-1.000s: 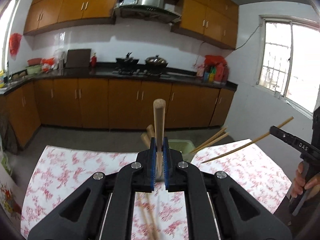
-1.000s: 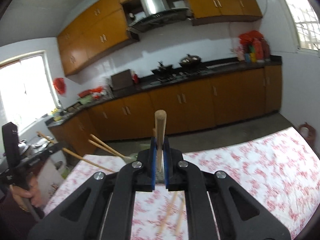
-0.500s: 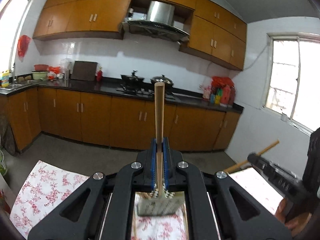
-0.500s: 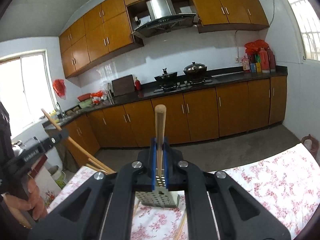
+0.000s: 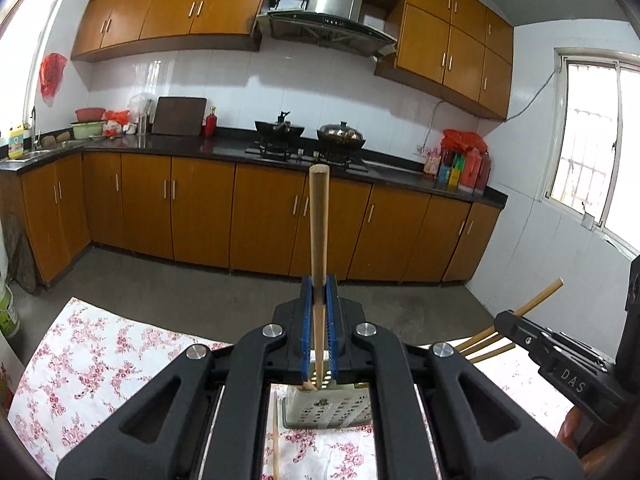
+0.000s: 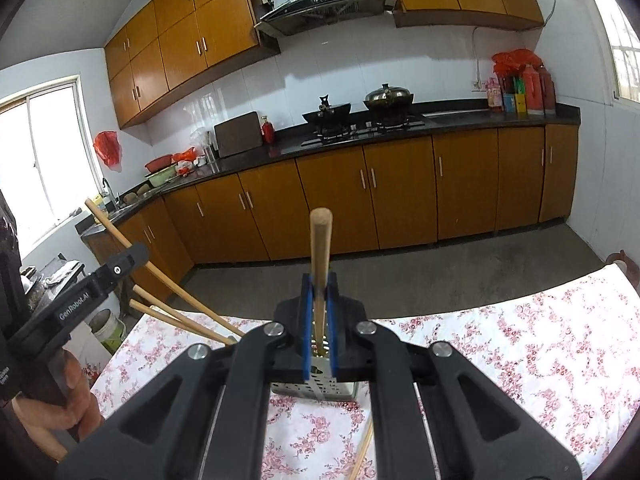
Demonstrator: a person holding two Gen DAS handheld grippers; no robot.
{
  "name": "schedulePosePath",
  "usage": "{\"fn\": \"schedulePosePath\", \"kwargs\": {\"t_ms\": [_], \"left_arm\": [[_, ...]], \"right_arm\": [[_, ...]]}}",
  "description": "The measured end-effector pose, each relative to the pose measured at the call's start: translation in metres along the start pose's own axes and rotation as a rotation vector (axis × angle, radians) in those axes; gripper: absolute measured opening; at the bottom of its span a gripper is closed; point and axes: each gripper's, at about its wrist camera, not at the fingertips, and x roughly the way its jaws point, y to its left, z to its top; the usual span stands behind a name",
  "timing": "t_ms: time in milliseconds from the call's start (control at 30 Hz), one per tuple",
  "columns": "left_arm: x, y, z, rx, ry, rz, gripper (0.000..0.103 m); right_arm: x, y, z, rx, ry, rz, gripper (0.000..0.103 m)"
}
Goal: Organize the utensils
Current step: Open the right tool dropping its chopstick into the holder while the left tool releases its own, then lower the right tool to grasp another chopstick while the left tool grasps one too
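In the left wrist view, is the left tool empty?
No: the left tool is shut on a wooden chopstick that stands up between its blue pads.

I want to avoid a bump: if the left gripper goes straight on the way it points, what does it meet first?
Probably the perforated metal utensil holder on the floral tablecloth: it sits just beyond and below the left gripper, which is shut on a wooden chopstick. Depth is unclear, so it might pass just over the rim.

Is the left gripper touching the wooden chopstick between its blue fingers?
Touching. The left wrist view shows the left gripper with both blue fingers pressed against the wooden chopstick, no gap.
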Motion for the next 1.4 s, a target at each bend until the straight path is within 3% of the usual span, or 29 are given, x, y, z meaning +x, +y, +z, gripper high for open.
{"fn": "schedulePosePath", "kwargs": {"t_ms": [400,633,833,933,1100,1233,1400], "left_arm": [[-0.034,0.012,0.005,-0.018,-0.027,-0.012,0.008],[-0.062,0.027,-0.008,-0.017,-0.017,0.012,0.008],[-0.061,0.055,-0.046,-0.012,0.065,0.078,0.009],[-0.046,0.071,-0.071,-0.011,0.143,0.119,0.016],[-0.024,0.093,-0.11,-0.029,0.267,0.153,0.017],[-0.013,0.104,-0.136,-0.042,0.341,0.154,0.017],[-0.006,0.103,-0.159,-0.048,0.39,0.135,0.027]], "right_arm": [[-0.041,-0.008,-0.007,0.004,-0.073,-0.057,0.012],[-0.069,-0.04,-0.04,0.003,-0.067,-0.153,0.015],[-0.044,-0.077,-0.094,0.07,0.086,-0.215,0.018],[-0.016,-0.082,-0.132,0.1,0.208,-0.196,0.019],[0.021,-0.071,-0.178,0.091,0.348,-0.165,0.024],[0.043,-0.062,-0.197,0.077,0.412,-0.162,0.024],[0.056,-0.054,-0.204,0.035,0.432,-0.189,0.024]]}}
